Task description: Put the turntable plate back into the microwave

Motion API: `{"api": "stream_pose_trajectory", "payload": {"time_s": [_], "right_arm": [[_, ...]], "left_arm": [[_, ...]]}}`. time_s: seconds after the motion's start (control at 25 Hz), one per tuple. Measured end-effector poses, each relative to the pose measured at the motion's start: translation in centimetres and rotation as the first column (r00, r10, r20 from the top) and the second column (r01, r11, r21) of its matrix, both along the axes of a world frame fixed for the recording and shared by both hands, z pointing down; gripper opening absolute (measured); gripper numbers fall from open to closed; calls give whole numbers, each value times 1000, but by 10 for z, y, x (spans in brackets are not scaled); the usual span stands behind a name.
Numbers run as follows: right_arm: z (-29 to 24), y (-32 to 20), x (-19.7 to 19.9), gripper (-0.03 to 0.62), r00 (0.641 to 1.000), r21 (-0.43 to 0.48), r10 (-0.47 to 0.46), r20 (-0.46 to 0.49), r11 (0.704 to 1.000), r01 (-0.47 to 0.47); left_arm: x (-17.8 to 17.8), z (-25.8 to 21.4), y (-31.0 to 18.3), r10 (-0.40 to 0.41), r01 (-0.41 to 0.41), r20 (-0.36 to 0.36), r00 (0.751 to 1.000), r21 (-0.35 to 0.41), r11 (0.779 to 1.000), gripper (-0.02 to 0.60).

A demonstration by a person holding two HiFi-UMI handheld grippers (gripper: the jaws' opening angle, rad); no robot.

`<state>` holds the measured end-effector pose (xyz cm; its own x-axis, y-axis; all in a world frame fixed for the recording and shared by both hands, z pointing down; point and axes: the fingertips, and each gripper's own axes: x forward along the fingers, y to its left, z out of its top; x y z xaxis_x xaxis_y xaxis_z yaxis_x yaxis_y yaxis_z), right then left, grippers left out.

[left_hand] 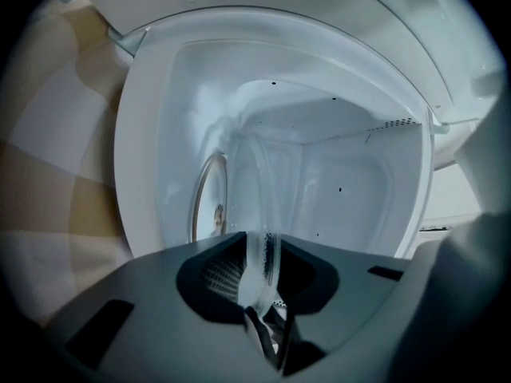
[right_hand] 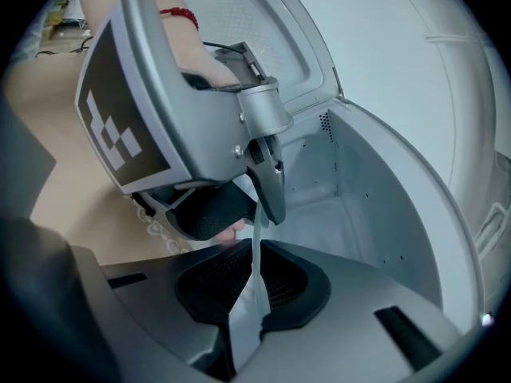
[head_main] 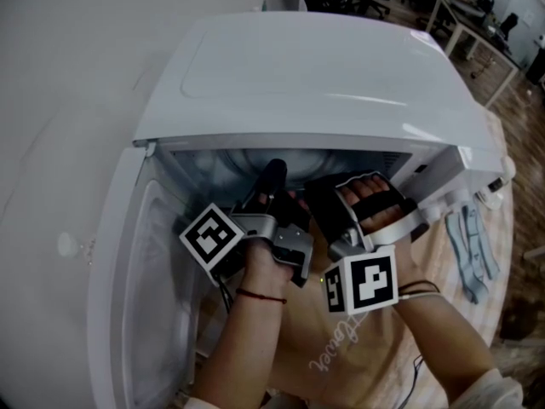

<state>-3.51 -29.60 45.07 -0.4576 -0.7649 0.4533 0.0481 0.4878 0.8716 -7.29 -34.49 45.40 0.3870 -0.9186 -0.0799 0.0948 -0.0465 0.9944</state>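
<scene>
The white microwave [head_main: 324, 75] stands with its door [head_main: 128, 262] swung open to the left. The clear glass turntable plate [left_hand: 263, 190] is held on edge, reaching into the cavity [right_hand: 335, 214]. My left gripper [left_hand: 259, 274] is shut on its rim, and in the head view it [head_main: 274, 181] sits in the mouth of the oven. Just to the right, my right gripper [right_hand: 251, 282] is shut on the plate's rim [right_hand: 254, 254], with the left gripper [right_hand: 263, 206] right ahead of it. The plate itself is hard to make out in the head view, where the right gripper [head_main: 328, 198] is.
The microwave sits on a beige tablecloth [head_main: 341, 356]. A light blue cloth [head_main: 473, 245] lies to the right of the oven. Desks and office chairs [head_main: 477, 15] stand far behind. The open door walls off the left side.
</scene>
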Motion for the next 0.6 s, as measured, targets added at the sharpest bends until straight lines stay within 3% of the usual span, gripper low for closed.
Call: {"api": "stream_pose_trajectory", "payload": {"time_s": [0.48, 0.6], "right_arm": [[0, -2, -3, 51, 1000, -44, 5, 10, 999, -5], [2, -2, -1, 51, 1000, -57, 15, 9, 998, -14]], "left_arm": [[-1, 0, 0, 5, -5, -12, 1000, -6, 1000, 58], [-1, -2, 0, 21, -21, -3, 1000, 5, 1000, 82]]}}
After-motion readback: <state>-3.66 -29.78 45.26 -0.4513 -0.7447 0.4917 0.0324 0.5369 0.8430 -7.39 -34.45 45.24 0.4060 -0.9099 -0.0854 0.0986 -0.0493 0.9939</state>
